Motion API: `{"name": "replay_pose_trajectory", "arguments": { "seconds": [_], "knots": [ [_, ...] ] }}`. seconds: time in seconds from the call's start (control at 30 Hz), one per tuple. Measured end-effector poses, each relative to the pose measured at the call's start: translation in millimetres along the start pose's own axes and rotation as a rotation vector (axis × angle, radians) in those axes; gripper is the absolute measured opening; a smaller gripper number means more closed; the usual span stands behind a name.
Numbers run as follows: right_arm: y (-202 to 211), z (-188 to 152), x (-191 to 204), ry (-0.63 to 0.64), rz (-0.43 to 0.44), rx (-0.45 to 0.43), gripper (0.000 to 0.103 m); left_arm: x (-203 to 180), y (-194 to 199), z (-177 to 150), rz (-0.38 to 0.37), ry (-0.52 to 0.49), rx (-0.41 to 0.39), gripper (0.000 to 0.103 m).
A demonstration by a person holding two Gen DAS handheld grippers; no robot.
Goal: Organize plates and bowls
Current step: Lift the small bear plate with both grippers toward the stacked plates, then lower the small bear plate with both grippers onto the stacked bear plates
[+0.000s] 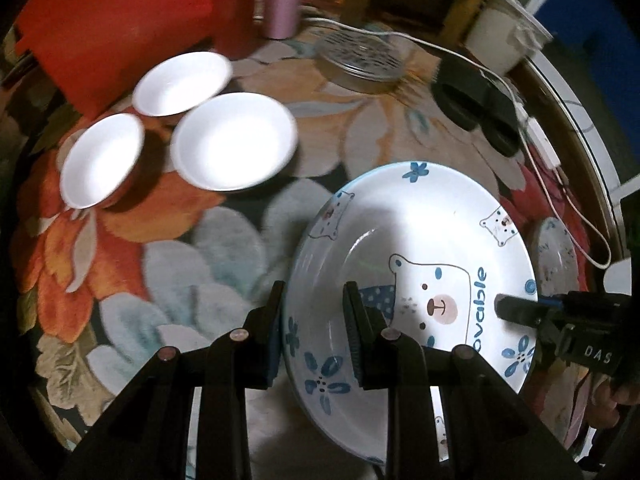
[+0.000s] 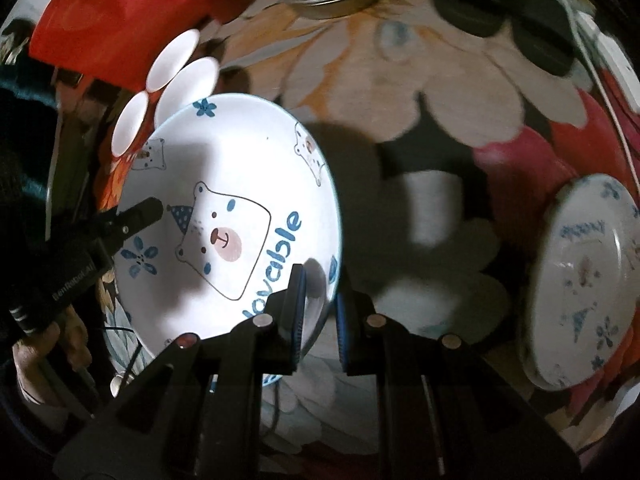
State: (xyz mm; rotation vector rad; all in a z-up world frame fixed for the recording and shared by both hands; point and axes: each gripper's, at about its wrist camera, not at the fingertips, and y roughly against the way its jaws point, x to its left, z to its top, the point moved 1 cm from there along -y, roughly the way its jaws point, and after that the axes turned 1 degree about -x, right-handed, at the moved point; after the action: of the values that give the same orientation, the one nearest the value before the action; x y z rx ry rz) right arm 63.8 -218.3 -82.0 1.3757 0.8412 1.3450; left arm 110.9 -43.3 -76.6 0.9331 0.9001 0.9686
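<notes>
Floral cloth (image 1: 224, 248); tongs (image 1: 314, 340) (both) pinch plate (image 1: 416, 240).

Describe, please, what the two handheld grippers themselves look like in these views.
Both the left gripper and right gripper are matte black, with angular linkage arms, round silvery pivot pins and blue-edged ribbed pads. Each body carries small white lettering. A bare hand shows, with a dark sleeve above.

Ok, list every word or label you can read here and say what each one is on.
"lovable": bear plate, in blue beside the bear.
"DAS", cut off: right gripper body.
"GenRobot.AI", small and uncertain: left gripper body.
Blue lettering on the second plate: too blurred to read.
</notes>
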Motion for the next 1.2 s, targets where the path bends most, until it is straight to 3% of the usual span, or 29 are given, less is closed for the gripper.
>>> {"name": "replay_pose_trajectory", "arguments": {
  "seconds": [0.83,1.2],
  "knots": [
    [85.0,-47.2,-194.0,-0.33,-0.134,-0.102,0.015,-233.1,-56.4,7.7,-0.131,-0.284,0.087,0.027],
    [88.5,-61.3,-252.7,-0.431,-0.173,-0.111,0.015,-287.7,-89.5,-7.0,-0.13,-0.35,0.144,0.027]
  ]
}}
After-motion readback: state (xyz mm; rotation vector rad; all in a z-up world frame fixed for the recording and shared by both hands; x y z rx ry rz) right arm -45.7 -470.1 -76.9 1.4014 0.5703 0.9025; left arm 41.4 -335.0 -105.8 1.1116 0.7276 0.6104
